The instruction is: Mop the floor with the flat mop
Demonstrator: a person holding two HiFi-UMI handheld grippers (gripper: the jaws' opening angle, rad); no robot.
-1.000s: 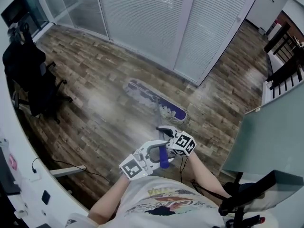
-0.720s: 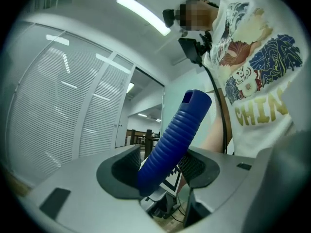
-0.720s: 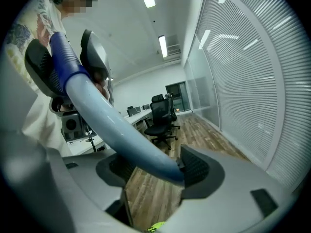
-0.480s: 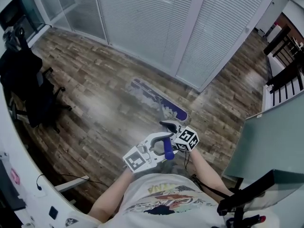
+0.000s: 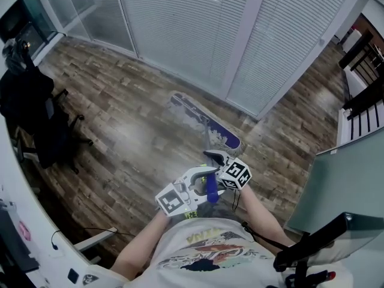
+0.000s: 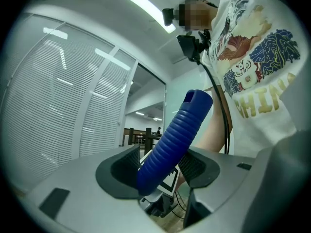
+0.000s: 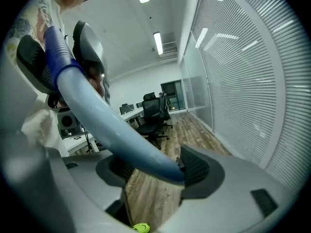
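The flat mop's head (image 5: 207, 123), purple with a grey-white pad, lies on the wood floor close to the blinds wall. Its pale pole (image 5: 207, 146) runs back to my hands. My left gripper (image 5: 207, 191) is shut on the ribbed blue grip (image 6: 175, 140) at the pole's top end, near the person's shirt. In the left gripper view, the left gripper (image 6: 158, 171) has the grip crossing slantwise between its pads. My right gripper (image 5: 213, 158) is shut on the pole lower down. The right gripper (image 7: 150, 171) shows the light-blue pole (image 7: 116, 130) lying across its jaws.
A wall of white blinds (image 5: 240, 29) runs along the far side. A black office chair (image 5: 36, 119) stands at the left, and more chairs (image 7: 153, 113) show in the right gripper view. A greenish partition (image 5: 342, 185) stands at the right, dark railings (image 5: 366, 89) behind it. A cable (image 5: 84, 230) lies near the white desk.
The mop head has slid further along the floor toward the blinds wall. Both grippers have travelled with the handle, and the chair sits further left in view.
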